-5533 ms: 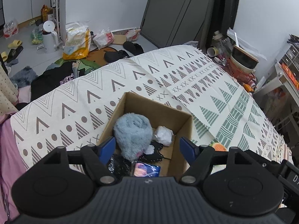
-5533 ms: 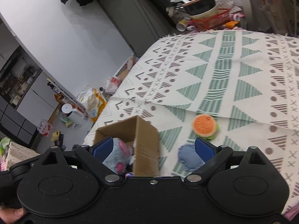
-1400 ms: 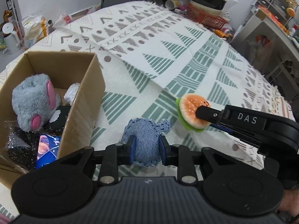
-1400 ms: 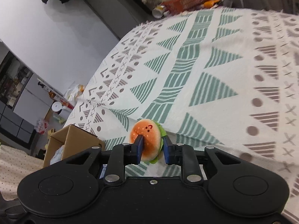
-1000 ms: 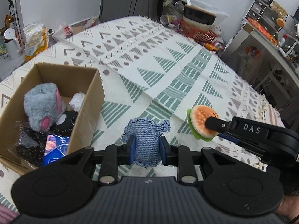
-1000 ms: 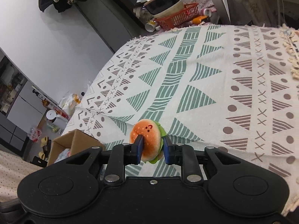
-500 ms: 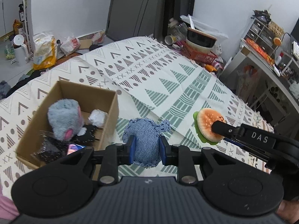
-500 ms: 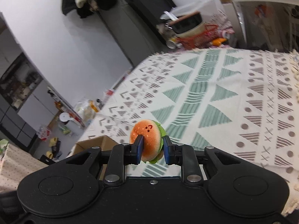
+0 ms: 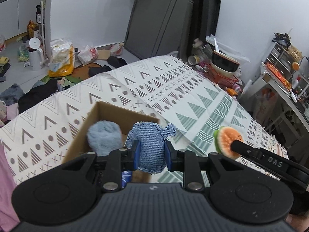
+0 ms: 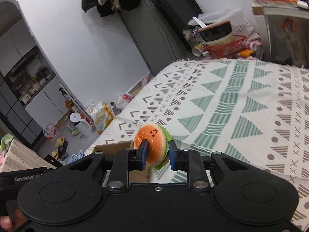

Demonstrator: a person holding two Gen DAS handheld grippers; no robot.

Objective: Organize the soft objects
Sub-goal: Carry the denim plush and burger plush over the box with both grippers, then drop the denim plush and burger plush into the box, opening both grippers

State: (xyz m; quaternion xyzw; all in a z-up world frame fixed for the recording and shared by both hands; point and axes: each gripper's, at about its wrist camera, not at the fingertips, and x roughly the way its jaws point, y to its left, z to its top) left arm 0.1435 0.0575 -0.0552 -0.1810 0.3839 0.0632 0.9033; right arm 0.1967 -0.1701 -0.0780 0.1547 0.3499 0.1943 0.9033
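Left gripper (image 9: 151, 153) is pinching the denim toy (image 9: 151, 145) above the box (image 9: 114, 112), right gripper (image 10: 157, 153) is pinching the burger plush (image 10: 152, 143) next to it.

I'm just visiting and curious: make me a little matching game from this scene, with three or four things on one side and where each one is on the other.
Things:
1. denim toy
2. burger toy
3. grey fluffy toy
4. cardboard box

Places:
A. inside the box
B. in the right gripper
C. on the patterned cloth
D. in the left gripper

Pairs: 1-D, 2-B, 3-A, 4-C
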